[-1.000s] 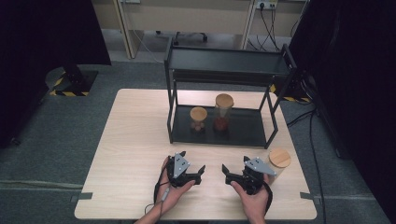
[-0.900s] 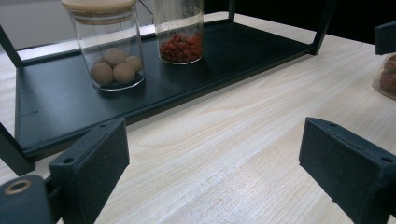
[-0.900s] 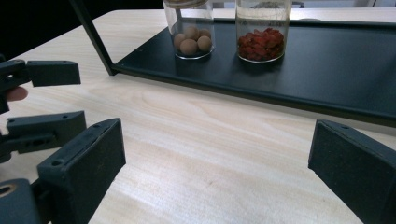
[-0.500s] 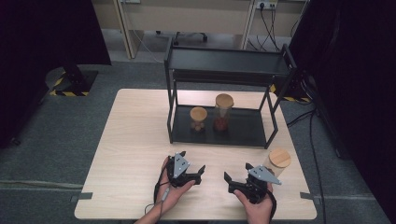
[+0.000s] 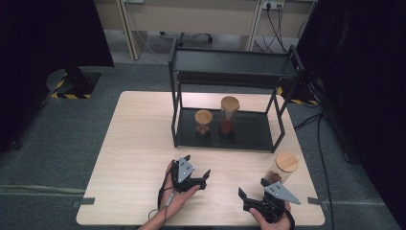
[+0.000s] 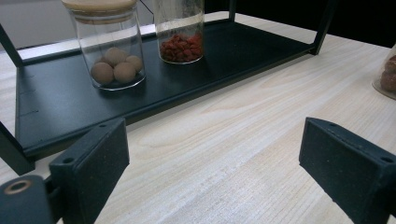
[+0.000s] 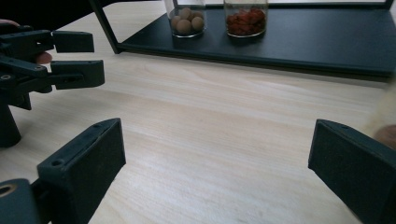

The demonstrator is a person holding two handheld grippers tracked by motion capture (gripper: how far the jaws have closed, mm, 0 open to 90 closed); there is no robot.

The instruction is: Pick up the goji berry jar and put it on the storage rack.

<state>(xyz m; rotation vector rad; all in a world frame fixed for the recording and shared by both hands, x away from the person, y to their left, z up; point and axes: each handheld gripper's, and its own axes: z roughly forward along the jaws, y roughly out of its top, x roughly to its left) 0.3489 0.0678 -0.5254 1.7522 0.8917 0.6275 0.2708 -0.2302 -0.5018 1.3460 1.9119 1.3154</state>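
A clear glass jar point(image 5: 284, 168) with a flat round wooden lid stands upright on the pale wood surface point(image 5: 139, 143), near its right edge, just outside the black shelf rack point(image 5: 225, 132). Brownish contents sit at its bottom. The right tongs point(image 5: 253, 191) rest just beside it, spread wide and empty. The left tongs point(image 5: 200, 176) are also spread wide, holding nothing, near the surface's middle front.
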